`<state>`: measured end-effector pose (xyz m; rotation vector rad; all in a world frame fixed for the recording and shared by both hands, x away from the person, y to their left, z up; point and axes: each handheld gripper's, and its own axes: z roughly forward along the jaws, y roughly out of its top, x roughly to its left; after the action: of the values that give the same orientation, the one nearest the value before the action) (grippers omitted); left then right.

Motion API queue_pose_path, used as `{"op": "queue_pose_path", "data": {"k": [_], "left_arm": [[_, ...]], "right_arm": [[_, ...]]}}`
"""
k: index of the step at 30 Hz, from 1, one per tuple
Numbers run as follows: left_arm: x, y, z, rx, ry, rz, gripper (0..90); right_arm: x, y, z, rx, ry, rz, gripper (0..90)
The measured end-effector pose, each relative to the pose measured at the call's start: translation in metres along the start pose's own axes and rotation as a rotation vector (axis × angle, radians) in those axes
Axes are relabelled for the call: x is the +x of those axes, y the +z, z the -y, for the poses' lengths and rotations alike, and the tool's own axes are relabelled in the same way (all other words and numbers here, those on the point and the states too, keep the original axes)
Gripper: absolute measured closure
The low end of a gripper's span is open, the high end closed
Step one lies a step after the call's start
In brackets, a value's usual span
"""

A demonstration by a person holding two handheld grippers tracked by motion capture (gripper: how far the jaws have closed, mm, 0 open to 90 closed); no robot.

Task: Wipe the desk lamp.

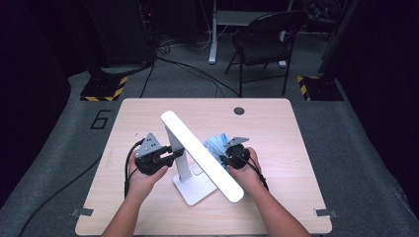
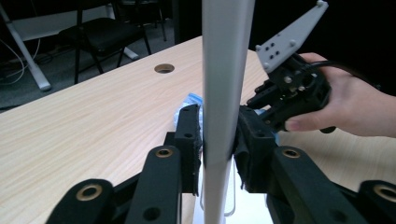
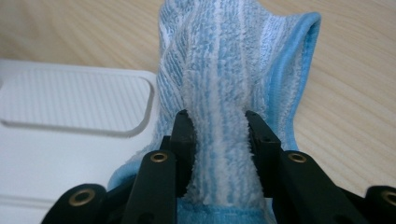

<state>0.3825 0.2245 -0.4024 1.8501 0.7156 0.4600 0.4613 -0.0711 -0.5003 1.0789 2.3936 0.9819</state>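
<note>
A person stands at the near edge of a pale wooden tabletop (image 1: 148, 217), both forearms reaching in, each hand holding a black two-jaw gripper. Near the middle of the tabletop stands a white desk lamp (image 1: 200, 155) with a flat rectangular base, an upright post and a long, slim white light bar that slants from the far left down toward the near right. The left gripper (image 1: 170, 158) sits just left of the lamp's post, a grey three-cornered plate on top and a black cable trailing back toward the near edge. In the left gripper view the white post (image 2: 223, 93) rises straight up between the two black jaws; the pads (image 2: 190, 135) lie against it on either side, gripping it. The right gripper (image 1: 225, 157) is just right of the light bar, partly hidden behind it, and is clamped on a blue and white striped terry cloth (image 1: 215, 144) that bunches up beside the bar. In the right gripper view the fluffy cloth (image 3: 229, 70) stands up between the jaws, pinched at its middle, with the ribbed white lamp base (image 3: 70, 102) at the left and bare wood at the right. A small round cable hole (image 1: 239, 110) sits near the tabletop's far edge. Beyond the table, a dark folding chair (image 1: 267, 39) stands on grey floor.
</note>
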Motion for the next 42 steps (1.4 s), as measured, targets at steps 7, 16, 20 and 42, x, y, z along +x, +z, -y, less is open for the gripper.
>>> {"op": "queue_pose_path", "data": {"k": [7, 16, 20, 42], "left_arm": [[0.0, 0.01, 0.006, 0.008, -0.02, 0.016, 67.5], [0.004, 0.013, 0.01, 0.003, -0.034, 0.03, 73.3], [0.002, 0.013, 0.01, 0.007, -0.003, 0.022, 74.5], [-0.003, 0.013, 0.01, 0.016, -0.007, -0.024, 74.5]], "right_arm": [[-0.002, -0.006, 0.006, -0.013, 0.055, -0.064, 65.2], [-0.004, 0.001, 0.002, -0.063, 0.124, -0.05, 51.4], [-0.002, 0.008, -0.002, -0.058, 0.116, -0.042, 56.9], [0.002, -0.011, 0.019, -0.031, 0.084, -0.121, 66.0]]}}
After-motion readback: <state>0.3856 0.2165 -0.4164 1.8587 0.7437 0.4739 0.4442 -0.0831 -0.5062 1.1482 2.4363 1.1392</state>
